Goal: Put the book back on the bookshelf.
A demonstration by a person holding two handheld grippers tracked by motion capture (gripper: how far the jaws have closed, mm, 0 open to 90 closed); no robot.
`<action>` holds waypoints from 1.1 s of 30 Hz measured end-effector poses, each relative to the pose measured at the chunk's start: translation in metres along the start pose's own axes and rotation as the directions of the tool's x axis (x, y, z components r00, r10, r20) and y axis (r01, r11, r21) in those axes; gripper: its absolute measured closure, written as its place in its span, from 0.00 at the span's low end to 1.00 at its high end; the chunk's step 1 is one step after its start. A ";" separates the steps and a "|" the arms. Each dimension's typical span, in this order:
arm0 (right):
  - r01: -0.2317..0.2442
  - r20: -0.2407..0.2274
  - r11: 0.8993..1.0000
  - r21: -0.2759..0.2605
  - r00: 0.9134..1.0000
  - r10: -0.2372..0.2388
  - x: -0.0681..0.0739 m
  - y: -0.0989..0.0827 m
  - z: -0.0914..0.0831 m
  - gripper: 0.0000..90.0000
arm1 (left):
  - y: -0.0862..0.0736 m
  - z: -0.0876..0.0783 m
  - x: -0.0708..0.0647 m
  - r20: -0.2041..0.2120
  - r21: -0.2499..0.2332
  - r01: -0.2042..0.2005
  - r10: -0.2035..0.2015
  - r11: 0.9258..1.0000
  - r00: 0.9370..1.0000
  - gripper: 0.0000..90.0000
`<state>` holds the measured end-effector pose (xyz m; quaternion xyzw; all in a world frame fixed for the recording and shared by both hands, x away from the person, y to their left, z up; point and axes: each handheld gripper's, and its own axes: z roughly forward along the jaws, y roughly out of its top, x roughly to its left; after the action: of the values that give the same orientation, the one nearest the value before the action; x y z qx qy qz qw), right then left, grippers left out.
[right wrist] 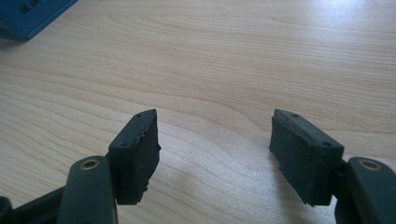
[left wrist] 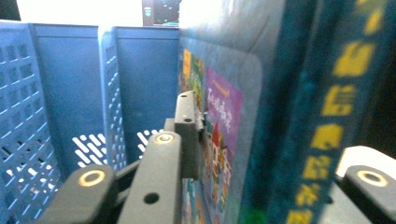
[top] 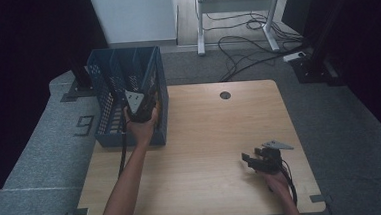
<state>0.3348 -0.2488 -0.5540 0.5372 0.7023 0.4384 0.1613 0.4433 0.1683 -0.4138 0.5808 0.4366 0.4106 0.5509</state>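
Observation:
A teal book (left wrist: 280,116) with yellow letters on its spine and a colourful picture cover stands upright inside the blue slotted basket (top: 162,120) at the table's left. My left gripper (top: 143,103) reaches down into the basket with the book between its jaws. Its left pad (left wrist: 187,135) sits right beside the cover without a clear press, and the other pad is hidden behind the spine. My right gripper (top: 252,161) rests low over the wooden table (top: 205,131) at the front right, open, its pads (right wrist: 137,149) wide apart with only bare wood between them.
The basket has upright blue dividers (left wrist: 109,93) and perforated walls close on the left of the gripper. A round cable hole (top: 225,95) is at the table's back edge. Cables and a desk frame (top: 238,14) lie on the floor beyond.

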 end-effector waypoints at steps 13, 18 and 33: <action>-0.006 -0.002 1.000 0.001 1.000 0.006 0.000 0.000 0.000 0.35 | 0.005 -0.010 0.004 0.079 0.066 0.031 -0.036 0.997 0.996 0.55; -0.006 -0.002 1.000 0.001 1.000 0.006 0.000 0.000 0.000 0.35 | 0.004 -0.011 0.006 0.095 0.100 0.041 -0.050 0.994 0.994 0.49; -0.011 -0.005 1.000 0.004 1.000 0.011 -0.001 0.000 0.001 0.35 | -0.001 -0.016 0.007 0.155 0.137 0.049 -0.071 0.989 0.985 0.47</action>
<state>0.3356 -0.2490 -0.5543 0.5401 0.7007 0.4394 0.1561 0.4301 0.1797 -0.4138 0.6337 0.4349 0.3161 0.5562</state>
